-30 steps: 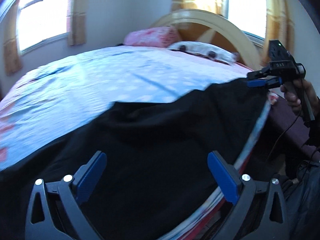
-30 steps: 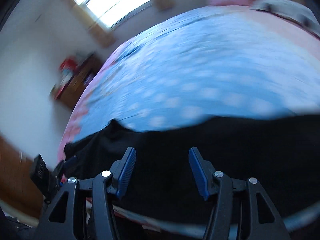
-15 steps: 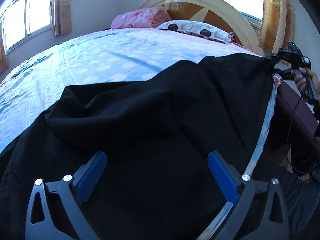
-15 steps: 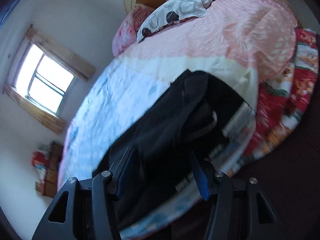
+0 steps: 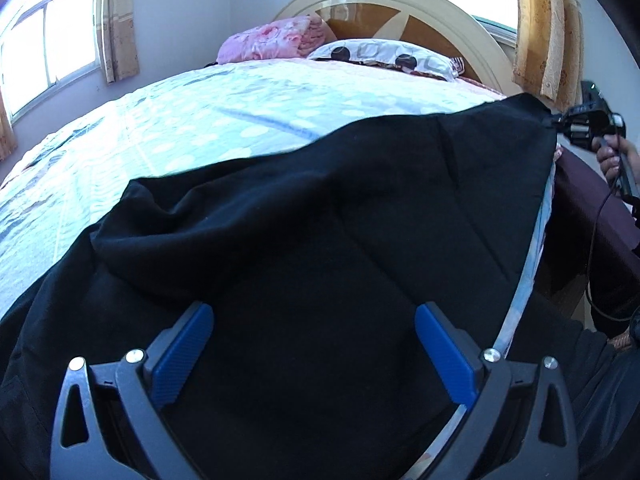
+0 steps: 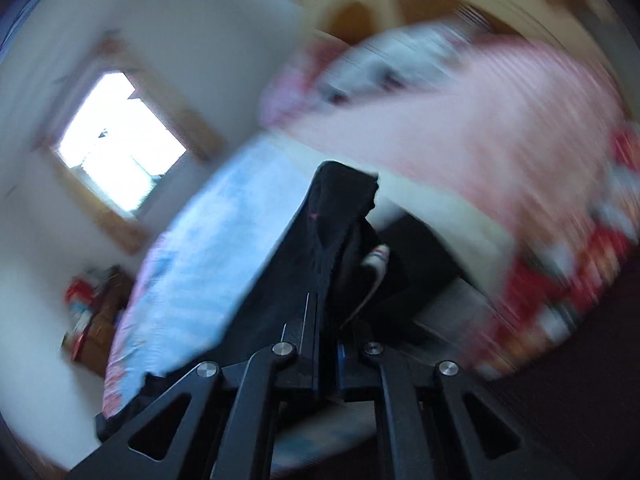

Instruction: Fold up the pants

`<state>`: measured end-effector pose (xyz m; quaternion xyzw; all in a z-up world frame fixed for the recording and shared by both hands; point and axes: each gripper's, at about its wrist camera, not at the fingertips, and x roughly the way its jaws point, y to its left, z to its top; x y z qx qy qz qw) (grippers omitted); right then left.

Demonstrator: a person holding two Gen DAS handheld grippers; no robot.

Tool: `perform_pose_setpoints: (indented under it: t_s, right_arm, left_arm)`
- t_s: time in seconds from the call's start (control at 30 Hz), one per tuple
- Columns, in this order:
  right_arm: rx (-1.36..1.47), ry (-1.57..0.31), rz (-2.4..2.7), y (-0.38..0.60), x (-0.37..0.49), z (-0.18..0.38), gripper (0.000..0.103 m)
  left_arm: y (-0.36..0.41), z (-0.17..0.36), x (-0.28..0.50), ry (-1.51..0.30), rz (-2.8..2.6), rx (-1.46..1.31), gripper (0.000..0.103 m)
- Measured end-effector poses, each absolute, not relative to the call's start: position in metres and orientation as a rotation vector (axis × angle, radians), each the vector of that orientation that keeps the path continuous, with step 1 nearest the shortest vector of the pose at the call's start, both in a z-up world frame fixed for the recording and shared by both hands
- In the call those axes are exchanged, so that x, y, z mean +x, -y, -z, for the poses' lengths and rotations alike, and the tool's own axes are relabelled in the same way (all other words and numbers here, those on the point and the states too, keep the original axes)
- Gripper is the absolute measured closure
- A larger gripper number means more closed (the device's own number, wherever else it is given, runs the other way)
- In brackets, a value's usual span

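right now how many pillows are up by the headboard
2. A pink pillow lies to the left, and a white patterned pillow sits beside it on the right, both against the headboard. Others may be hidden.

The right wrist view is all smeary: bed (image 6: pixel 500 148), pillow (image 6: pixel 384 64) & window (image 6: pixel 120 140) are fuzzy. Black pants (image 5: pixel 320 260) run off the left wrist view's edge at 6 & 9 o'clock. Shelf stuff (image 6: pixel 90 312) at 8 o'clock: can't tell what.
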<state>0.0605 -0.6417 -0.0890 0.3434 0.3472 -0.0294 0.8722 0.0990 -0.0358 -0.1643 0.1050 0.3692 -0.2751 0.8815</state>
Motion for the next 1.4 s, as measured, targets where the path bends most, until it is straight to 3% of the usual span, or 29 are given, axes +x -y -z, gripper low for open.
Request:
perform_pose_setpoints:
  t_s: [0.17, 0.23, 0.27, 0.3, 0.33, 0.53, 0.77, 0.83, 0.97, 1.0, 1.2, 1.4]
  right_arm:
    - [0.764, -0.741, 0.049, 0.650, 0.060, 0.101, 0.093]
    - [0.741, -0.761, 0.075, 0.647, 0.057, 0.097, 0.081]
    - [0.718, -0.786, 0.114, 0.648, 0.060, 0.093, 0.060]
    - [0.689, -0.801, 0.168, 0.650, 0.055, 0.087, 0.047]
    - [0.655, -0.789, 0.217, 0.652, 0.047, 0.078, 0.047]
    - [0.554, -0.658, 0.264, 0.666, 0.041, 0.029, 0.047]
    - [0.665, -0.867, 0.056, 0.679, 0.128, 0.050, 0.047]
    - [0.722, -0.891, 0.021, 0.682, 0.139, 0.060, 0.054]
    - [0.680, -0.879, -0.014, 0.673, 0.144, 0.055, 0.093]
    - [0.646, -0.863, -0.022, 0.669, 0.145, 0.050, 0.097]
    - [0.502, -0.762, -0.002, 0.650, 0.156, 0.024, 0.097]
    - [0.515, -0.854, 0.077, 0.670, 0.168, 0.074, 0.097]
  left_arm:
    - [0.036, 0.162, 0.099, -0.783, 0.577, 0.227, 0.000]
    - [0.032, 0.158, 0.100, -0.793, 0.571, 0.192, 0.000]
    - [0.032, 0.156, 0.100, -0.793, 0.566, 0.182, 0.000]
    - [0.029, 0.152, 0.099, -0.786, 0.560, 0.165, 0.000]
    - [0.029, 0.148, 0.099, -0.779, 0.560, 0.154, 0.000]
    - [0.030, 0.125, 0.109, -0.714, 0.560, 0.176, 0.000]
    - [0.020, 0.115, 0.164, -0.699, 0.465, 0.172, 0.000]
    - [0.016, 0.118, 0.180, -0.713, 0.438, 0.160, 0.000]
    - [0.010, 0.126, 0.192, -0.736, 0.419, 0.171, 0.000]
    - [0.009, 0.128, 0.192, -0.738, 0.415, 0.177, 0.000]
    - [0.009, 0.142, 0.198, -0.753, 0.372, 0.205, 0.000]
    - [0.008, 0.151, 0.200, -0.754, 0.341, 0.206, 0.000]
